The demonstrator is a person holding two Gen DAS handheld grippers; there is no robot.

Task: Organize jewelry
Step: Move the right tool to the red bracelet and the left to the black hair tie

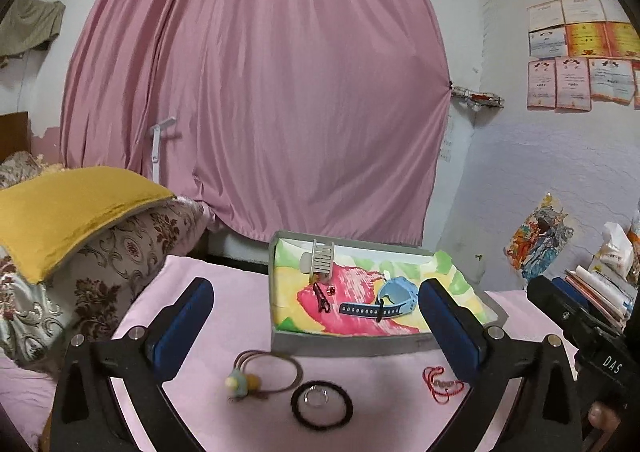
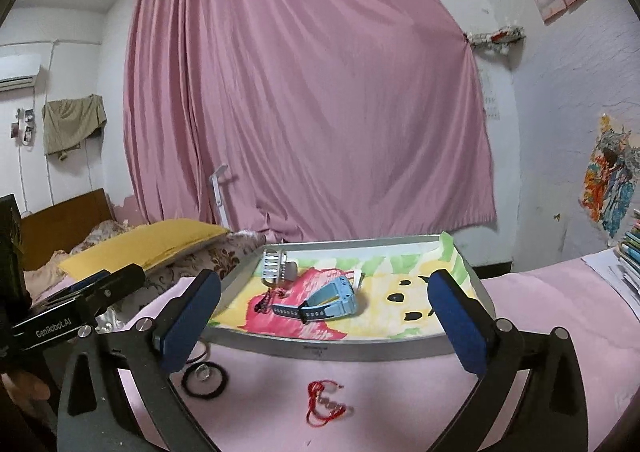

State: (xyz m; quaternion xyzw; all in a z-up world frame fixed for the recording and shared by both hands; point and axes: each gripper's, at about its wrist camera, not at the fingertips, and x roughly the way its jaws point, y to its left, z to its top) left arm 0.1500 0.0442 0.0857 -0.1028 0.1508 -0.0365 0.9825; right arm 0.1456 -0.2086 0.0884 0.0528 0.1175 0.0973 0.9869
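A grey tray (image 1: 344, 348) lined with colourful paper stands on the pink table. In it lie a light blue watch (image 1: 394, 294), a white hair clip (image 1: 322, 258), a dark hairpin (image 1: 322, 302) and a small red bead (image 1: 331, 290). In front of the tray lie a brown hair tie with pompoms (image 1: 272, 372), a black hair tie (image 1: 322, 404) around a clear ring (image 1: 316, 398), and a red string bracelet (image 1: 442, 384). My left gripper (image 1: 316, 292) hangs open above these, holding nothing. My right gripper (image 2: 324, 280) is open and empty too, over the red bracelet (image 2: 324, 404), facing the tray (image 2: 328, 350) and watch (image 2: 328, 302).
A yellow pillow (image 1: 76, 203) on patterned bedding (image 1: 120, 264) lies to the left of the table. A pink curtain (image 1: 260, 91) hangs behind. Books (image 2: 632, 252) are stacked at the right edge. The two grippers are side by side, the right one's body (image 1: 580, 324) close to the left.
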